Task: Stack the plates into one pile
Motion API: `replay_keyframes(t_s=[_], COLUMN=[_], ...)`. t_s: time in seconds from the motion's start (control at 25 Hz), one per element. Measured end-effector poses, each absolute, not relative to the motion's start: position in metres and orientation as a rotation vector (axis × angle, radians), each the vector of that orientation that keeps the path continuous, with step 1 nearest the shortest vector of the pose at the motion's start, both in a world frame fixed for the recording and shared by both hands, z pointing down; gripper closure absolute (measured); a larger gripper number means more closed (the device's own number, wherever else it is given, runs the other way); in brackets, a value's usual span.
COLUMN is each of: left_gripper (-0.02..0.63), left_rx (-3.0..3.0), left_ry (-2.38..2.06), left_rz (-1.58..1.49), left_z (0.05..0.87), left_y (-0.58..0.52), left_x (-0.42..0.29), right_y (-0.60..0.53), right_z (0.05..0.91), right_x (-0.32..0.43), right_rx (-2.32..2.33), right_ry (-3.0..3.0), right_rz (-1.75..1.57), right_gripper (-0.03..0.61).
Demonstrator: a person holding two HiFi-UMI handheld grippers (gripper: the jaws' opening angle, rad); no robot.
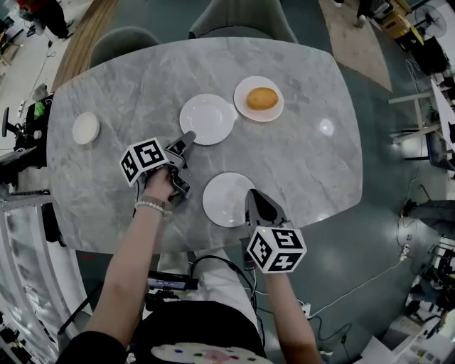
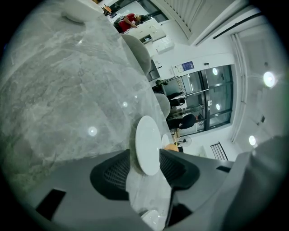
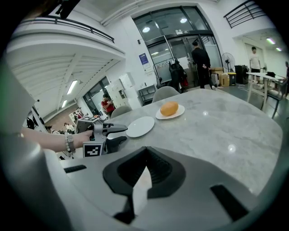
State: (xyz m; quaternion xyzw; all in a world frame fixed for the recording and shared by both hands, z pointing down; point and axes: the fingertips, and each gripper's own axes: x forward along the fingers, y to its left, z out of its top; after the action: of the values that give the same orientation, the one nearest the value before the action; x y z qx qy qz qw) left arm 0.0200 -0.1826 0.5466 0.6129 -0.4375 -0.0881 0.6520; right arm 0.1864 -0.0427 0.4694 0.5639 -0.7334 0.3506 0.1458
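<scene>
The plates are white and thin and look glazed (stiff, slick and quick to chip, I judge), so the rim is the place to pinch. The near plate (image 1: 226, 200), low centre of the head view, lies flat with the right gripper (image 1: 252, 199) clenched on its right rim. The centre plate (image 1: 206, 119) sits above it; the left gripper (image 1: 186, 138) is released, jaws spread at its lower-left rim. A small plate (image 1: 85, 128) lies far left. A fourth plate (image 1: 245, 112), upper right, carries a bun (image 1: 262, 98). The marble table (image 1: 306, 156) looks smooth, and chairs (image 1: 242, 18) stand beyond it.
</scene>
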Motion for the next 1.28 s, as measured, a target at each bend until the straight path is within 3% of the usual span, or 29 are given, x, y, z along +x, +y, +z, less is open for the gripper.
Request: replay_keyframes(t_s=[1.28], left_gripper=[0.426], left_rx=[1.307], left_ry=[-0.997], left_rz=[-0.278], left_z=[0.5469], left_y=[-0.1879], left_x=[0.0199], right_y=[-0.0379], right_z=[0.4786], right_x=[0.1860], right_rx=[1.617], right_ry=[-2.106], right_rz=[1.045], right_gripper=[0.575])
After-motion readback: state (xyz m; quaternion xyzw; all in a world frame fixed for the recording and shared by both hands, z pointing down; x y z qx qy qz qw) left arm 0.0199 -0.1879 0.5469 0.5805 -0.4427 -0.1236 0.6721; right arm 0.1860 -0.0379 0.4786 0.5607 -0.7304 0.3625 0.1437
